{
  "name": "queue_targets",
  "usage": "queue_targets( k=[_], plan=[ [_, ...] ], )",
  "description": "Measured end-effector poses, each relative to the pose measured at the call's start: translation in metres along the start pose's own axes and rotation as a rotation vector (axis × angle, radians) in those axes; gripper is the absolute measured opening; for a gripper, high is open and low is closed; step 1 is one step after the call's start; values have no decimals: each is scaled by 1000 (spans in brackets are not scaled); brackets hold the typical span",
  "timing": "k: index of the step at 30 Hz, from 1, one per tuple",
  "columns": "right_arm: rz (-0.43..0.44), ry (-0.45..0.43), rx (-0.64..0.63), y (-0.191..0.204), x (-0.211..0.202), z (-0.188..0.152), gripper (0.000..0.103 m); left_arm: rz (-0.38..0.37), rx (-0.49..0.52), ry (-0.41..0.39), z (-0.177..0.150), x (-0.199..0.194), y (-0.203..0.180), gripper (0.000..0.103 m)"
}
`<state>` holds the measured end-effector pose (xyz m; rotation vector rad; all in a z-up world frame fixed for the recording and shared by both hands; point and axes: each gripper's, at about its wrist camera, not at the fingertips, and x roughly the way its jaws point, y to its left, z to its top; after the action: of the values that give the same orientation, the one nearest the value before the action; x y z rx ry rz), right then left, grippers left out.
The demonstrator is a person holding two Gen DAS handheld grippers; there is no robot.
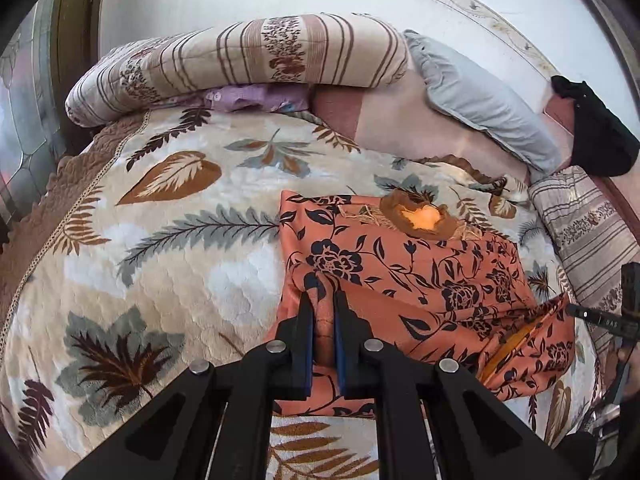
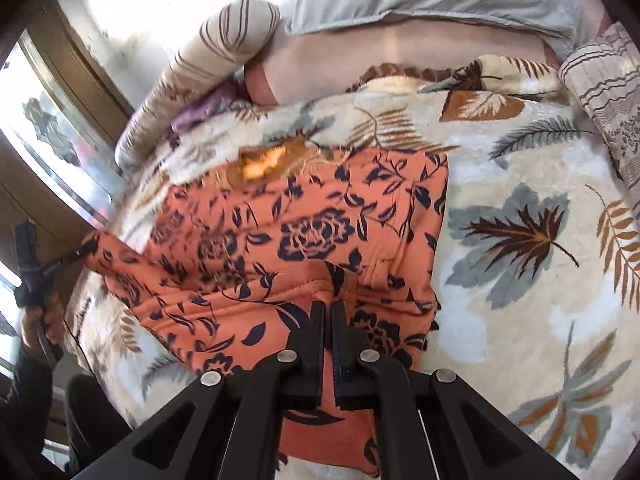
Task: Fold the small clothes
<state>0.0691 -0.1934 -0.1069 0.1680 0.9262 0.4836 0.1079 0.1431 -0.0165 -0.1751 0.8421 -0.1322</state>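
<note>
Your left tongs [image 1: 324,300] were clamped on the near edge of the garment [image 1: 400,264], a pinch of orange floral cloth standing up between the pads. Your right tongs [image 2: 327,310] were closed on a seam at its other near edge. It lay partly folded on the bed [image 1: 160,216], with the near hem raised between both grips. You seemed to be mid-fold, ready to carry that edge over. Next you would have needed to lift both corners evenly, carry them toward the neckline [image 1: 424,216] by the pillow [image 1: 480,96], and lay them flat.
</note>
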Motion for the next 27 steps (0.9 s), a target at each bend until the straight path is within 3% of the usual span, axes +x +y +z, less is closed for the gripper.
queue_targets(
  k=[3,5,6,10,12,13,14,15,19,23,26,27],
  plan=[
    [16,46,-3,-4,14,-5,14,19,14,15,-5,5,0,9],
    [-14,79,9,-6,21,-11,56,24,1,30,-8,11,3,9],
    [-28,75,11,-7,27,-13,64,21,-4,36,-9,13,4,9],
    [-18,89,-27,-1,45,-11,68,19,-9,52,-7,21,5,9],
    [-40,223,-50,-3,72,-13,67,21,-11,60,-8,24,6,9],
    [-40,242,-50,-3,78,-13,48,21,-11,60,-8,23,6,9],
    [-40,228,-57,-2,77,-13,12,21,-8,58,-9,22,6,9],
    [-22,221,-41,-3,72,-11,6,24,-1,55,-10,20,6,9],
    [-37,56,-76,11,22,2,5,8,11,13,-2,4,5,9],
    [-40,-174,4,-2,-27,42,5,3,8,-40,34,8,5,9],
    [-73,-281,110,-32,-23,78,5,1,-43,-44,69,39,12,9],
    [-101,-305,147,-44,-14,87,5,-5,-69,-27,79,56,16,15]
  ],
)
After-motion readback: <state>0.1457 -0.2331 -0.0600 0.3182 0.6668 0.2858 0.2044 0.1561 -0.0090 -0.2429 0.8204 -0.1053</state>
